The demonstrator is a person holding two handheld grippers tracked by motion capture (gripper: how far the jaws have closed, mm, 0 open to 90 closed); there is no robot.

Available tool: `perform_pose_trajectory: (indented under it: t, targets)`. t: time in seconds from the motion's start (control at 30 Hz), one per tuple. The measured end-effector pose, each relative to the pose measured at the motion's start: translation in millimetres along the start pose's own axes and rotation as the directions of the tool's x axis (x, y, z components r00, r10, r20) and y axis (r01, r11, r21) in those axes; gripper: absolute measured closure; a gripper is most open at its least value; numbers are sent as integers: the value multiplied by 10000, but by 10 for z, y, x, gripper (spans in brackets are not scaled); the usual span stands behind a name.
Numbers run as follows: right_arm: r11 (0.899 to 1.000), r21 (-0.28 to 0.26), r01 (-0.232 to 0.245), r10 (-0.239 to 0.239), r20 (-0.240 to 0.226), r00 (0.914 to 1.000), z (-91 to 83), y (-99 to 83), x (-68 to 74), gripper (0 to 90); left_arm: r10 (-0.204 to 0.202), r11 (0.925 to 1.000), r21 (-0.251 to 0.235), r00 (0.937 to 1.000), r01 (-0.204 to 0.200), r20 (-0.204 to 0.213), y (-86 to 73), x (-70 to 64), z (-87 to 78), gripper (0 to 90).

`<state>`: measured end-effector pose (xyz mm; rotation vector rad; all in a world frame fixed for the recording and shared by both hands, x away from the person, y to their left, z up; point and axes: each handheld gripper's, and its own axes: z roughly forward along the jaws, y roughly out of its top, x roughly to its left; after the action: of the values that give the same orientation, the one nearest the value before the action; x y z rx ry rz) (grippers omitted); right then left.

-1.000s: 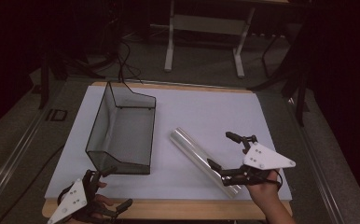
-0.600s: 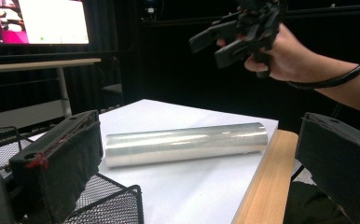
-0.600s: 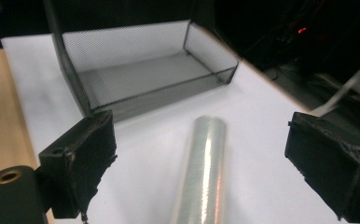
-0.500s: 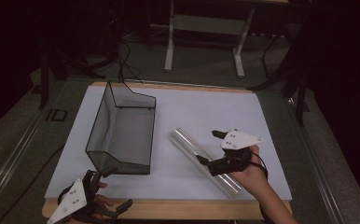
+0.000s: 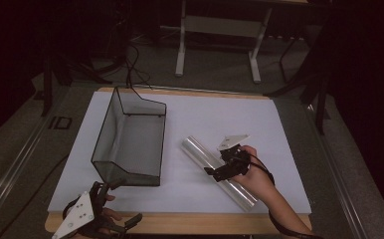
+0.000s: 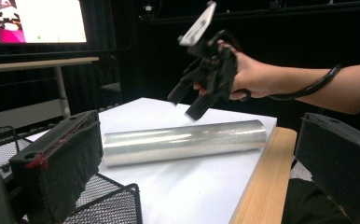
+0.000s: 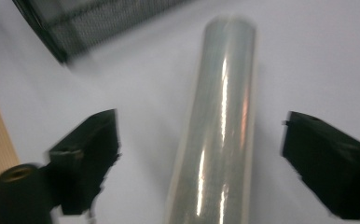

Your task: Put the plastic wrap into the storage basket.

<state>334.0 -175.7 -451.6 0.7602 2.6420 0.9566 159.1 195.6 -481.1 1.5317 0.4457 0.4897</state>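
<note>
right gripper (image 5: 219,170) – jaws spread above shiny roll (image 5: 220,172) | left gripper (image 5: 116,201) – spread, by mesh basket (image 5: 130,142)

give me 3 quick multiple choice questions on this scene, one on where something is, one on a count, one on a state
1. Where does the roll lie relative to the mesh basket?
A. inside it
B. on the table to its right
C. on the floor

2. How many rolls are on the table?
A. one
B. two
C. three

3. How do the right gripper jaws stand?
A. shut on the roll
B. shut on nothing
C. open, either side of the roll

Answers:
1 B, the high view shows it on the white sheet right of the basket.
2 A, only one roll lies there.
3 C, the right gripper view shows a gap at both jaws.
</note>
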Motion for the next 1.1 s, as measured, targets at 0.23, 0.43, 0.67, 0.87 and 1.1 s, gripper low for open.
perform_pose_trajectory:
  t: [0.23,0.43,0.67,0.87,1.1]
  targets:
    - [9948,987,-246,237,101,9997,206,48,-47,132,-37,10000,-35,10000,37,3,0,11,-10,11]
    - [9662,2518,-550,553,59,9985,422,45,-107,130,7,10000,-20,10000,-7,23,1,3,-10,10]
    - [9378,3388,-759,713,263,9971,548,47,-140,162,215,9998,59,9997,-214,-69,-1,-4,-7,11]
    - [9021,4235,-827,681,495,9965,626,45,-147,256,210,9998,62,9998,-210,-38,-5,-7,-2,11]
    - [8689,4903,-681,604,317,9977,686,51,-138,276,228,9997,59,9997,-227,-42,-5,-7,-3,11]
